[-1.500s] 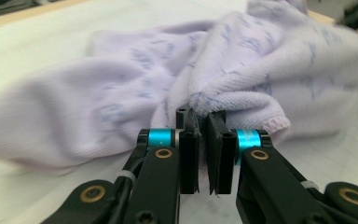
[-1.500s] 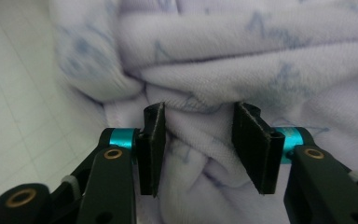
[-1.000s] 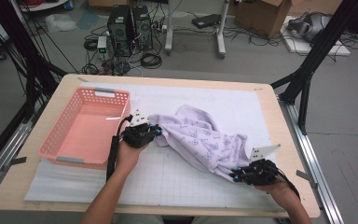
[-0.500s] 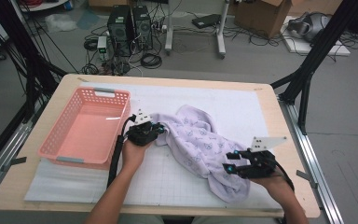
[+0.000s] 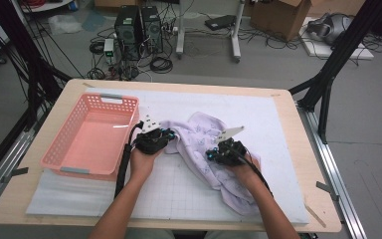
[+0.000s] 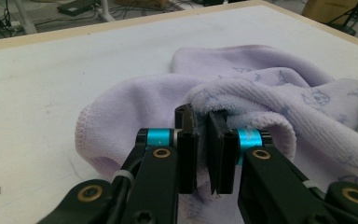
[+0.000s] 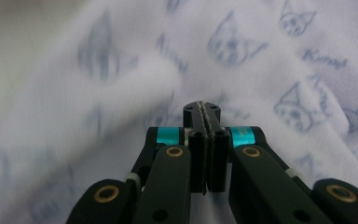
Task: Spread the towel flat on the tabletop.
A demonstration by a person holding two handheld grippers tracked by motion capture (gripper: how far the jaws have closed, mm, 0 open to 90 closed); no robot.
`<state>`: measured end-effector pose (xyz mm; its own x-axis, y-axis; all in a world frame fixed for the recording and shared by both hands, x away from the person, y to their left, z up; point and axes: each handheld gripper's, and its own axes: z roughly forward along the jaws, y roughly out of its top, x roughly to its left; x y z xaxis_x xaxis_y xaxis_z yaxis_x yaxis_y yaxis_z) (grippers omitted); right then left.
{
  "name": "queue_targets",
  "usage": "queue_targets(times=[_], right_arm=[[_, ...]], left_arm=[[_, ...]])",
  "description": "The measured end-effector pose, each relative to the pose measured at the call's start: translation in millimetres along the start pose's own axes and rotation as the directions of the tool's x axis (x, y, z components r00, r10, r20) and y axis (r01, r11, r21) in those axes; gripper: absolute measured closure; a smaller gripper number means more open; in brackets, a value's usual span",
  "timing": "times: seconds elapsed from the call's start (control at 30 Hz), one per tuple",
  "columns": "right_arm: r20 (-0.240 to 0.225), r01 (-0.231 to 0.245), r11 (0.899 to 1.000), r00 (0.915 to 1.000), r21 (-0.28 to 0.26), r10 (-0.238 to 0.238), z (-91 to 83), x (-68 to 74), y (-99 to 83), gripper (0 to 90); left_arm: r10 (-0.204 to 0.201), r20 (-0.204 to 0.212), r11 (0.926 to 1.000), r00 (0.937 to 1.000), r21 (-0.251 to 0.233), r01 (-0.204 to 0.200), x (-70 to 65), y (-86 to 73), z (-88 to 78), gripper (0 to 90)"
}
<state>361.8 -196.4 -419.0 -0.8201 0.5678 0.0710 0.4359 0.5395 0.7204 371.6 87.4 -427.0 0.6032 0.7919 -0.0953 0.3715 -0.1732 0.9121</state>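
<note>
A lilac towel (image 5: 199,142) printed with cat faces lies crumpled on the white mat (image 5: 268,114). My left gripper (image 5: 166,135) is at the towel's left end, shut on a folded edge of it. In the left gripper view the cloth (image 6: 135,102) is pinched between the jaws of that gripper (image 6: 201,116). My right gripper (image 5: 210,154) hovers over the middle of the towel. Its jaws have just been closing, and in the right gripper view the gripper (image 7: 202,108) is shut pad to pad with nothing between them, over the printed cloth (image 7: 270,60).
A pink plastic basket (image 5: 54,149) stands empty at the mat's left, just beside my left hand. The wooden table edge (image 5: 298,129) runs along the right. Bare mat lies beyond the towel and at the front left.
My right gripper has moved left from the towel's near right corner to over its middle. That towel end now lies on the mat behind it. The left gripper has stayed put.
</note>
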Motion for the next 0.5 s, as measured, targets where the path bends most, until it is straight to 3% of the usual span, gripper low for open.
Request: queue_targets(times=[0.03,0.07,0.2,0.3,0.37,0.4,0.43,0.47,0.5], right_arm=[[-0.001,-0.02,0.999,0.9998,-0.037,0.02,-2.5,-3.1,2.7,90.0],[0.018,-0.046,0.995,0.9987,-0.087,0.047,-7.4,-9.3,7.9,90.0],[0.113,-0.085,0.976,0.9876,-0.199,0.109,-19.9,-29.5,21.4,90.0],[0.177,-0.119,0.958,0.9698,-0.262,0.168,-26.6,-45.3,27.7,90.0],[0.24,-0.141,0.946,0.9467,-0.294,0.215,-30.9,-58.9,30.5,90.0],[0.244,-0.157,0.939,0.9404,-0.305,0.237,-31.6,-64.1,30.2,90.0],[0.212,-0.197,0.93,0.9392,-0.31,0.27,-30.8,-70.4,29.7,90.0],[0.138,-0.23,0.926,0.9501,-0.299,0.28,-28.3,-75.2,28.9,88.9],[0.117,-0.218,0.939,0.9597,-0.265,0.256,-25.3,-74.8,29.6,83.2]], left_arm=[[-0.001,0.004,1.0,1.0,-0.008,0.001,-0.1,0.0,0.0,82.2],[-0.001,0.003,1.0,1.0,-0.009,0.001,0.1,0.0,0.1,80.2],[-0.003,-0.004,1.0,1.0,-0.008,0.003,-0.1,-0.5,1.0,74.3],[-0.02,-0.014,0.9998,0.9997,-0.001,0.02,-0.5,-0.9,1.8,58.9],[-0.035,0.002,0.9994,0.9994,0.004,0.035,-0.3,-0.9,1.2,52.7],[-0.021,0.005,0.9998,0.9998,0.008,0.021,-0.6,-0.6,0.6,52.9],[-0.01,0.001,0.9999,0.9999,0.004,0.01,-1.8,-0.4,0.2,53.7],[-0.003,0.003,1.0,1.0,0.003,0.003,-2.7,-0.2,0.0,54.9],[0.009,0.004,1.0,1.0,0.002,-0.009,-2.7,-0.3,-0.1,55.2]])
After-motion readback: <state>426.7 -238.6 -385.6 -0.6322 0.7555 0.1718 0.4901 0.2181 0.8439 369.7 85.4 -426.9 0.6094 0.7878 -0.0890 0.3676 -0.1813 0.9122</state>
